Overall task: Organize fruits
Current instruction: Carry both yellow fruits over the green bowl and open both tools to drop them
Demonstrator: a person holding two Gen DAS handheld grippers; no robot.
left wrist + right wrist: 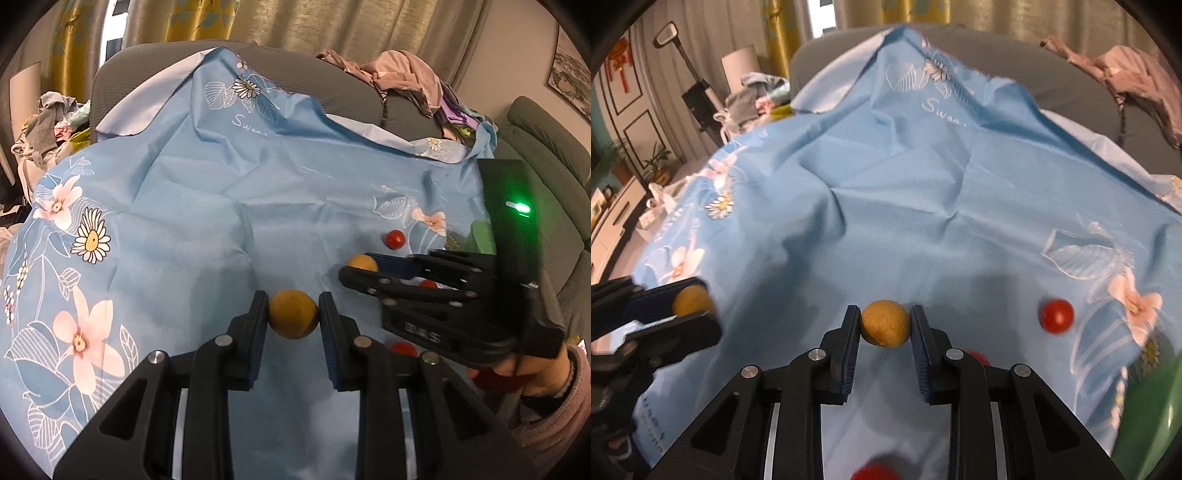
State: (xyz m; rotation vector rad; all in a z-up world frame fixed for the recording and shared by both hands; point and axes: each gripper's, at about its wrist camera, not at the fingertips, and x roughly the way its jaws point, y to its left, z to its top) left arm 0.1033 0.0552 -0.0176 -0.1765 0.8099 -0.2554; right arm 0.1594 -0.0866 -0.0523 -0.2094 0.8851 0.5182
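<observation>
My left gripper [293, 314] is shut on a round yellow-brown fruit [293, 314], held over the blue floral cloth [207, 206]. My right gripper [885, 323] is shut on a second yellow-brown fruit [885, 323]. In the left wrist view the right gripper [356, 267] sits to the right with its fruit [363, 263] at the tips. In the right wrist view the left gripper [698, 299] comes in from the left with its fruit [691, 300]. Small red tomatoes lie on the cloth: one [395, 239], also in the right wrist view [1056, 316], another [402, 348] beside my left fingers, one [873, 472] at the bottom.
A green container [1156, 417] stands at the right edge. The cloth covers a grey sofa [332, 85] with piled clothes [402, 77] on its back. More clothes [48, 122] lie at the left. A cabinet and plants [635, 177] stand far left.
</observation>
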